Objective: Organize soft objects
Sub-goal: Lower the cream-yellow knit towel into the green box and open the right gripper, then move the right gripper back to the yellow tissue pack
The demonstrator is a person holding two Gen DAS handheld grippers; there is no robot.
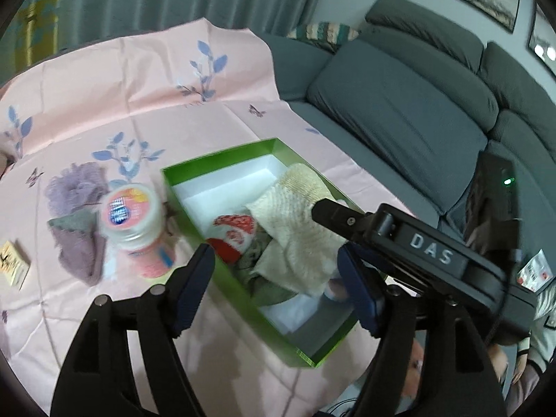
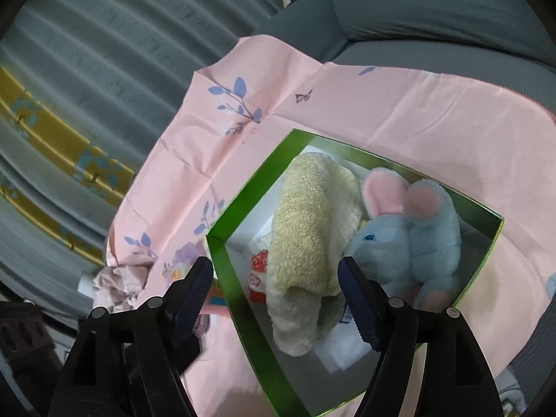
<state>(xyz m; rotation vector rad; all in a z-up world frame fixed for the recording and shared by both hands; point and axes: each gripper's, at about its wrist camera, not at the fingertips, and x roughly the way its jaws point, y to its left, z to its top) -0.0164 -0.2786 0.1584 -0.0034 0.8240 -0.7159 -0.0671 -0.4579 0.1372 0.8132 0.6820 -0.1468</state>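
Green cardboard box sits on the pink floral cloth, directly ahead of both my grippers, white inside. I note my left gripper with its jaws spread apart and nothing pressed between the pads; it hangs above the near end of the box. My right gripper likewise stands released, jaws parted, nothing clasped, poised over the box from the other side.

Contents, as seen past the right gripper: a cream knitted cloth lies lengthwise in the box, between and just beyond the right fingertips. A blue plush mouse with pink ears rests beside it, to the right of the right-hand fingertip, touching the cloth. A red and white patterned item is partly tucked under the cloth on its left.

Outside the box, left of my left gripper: a pink jar with a white lid stands just beside the box wall, and a mauve towel lies next to the jar. A grey sofa is beyond the cloth's edge.
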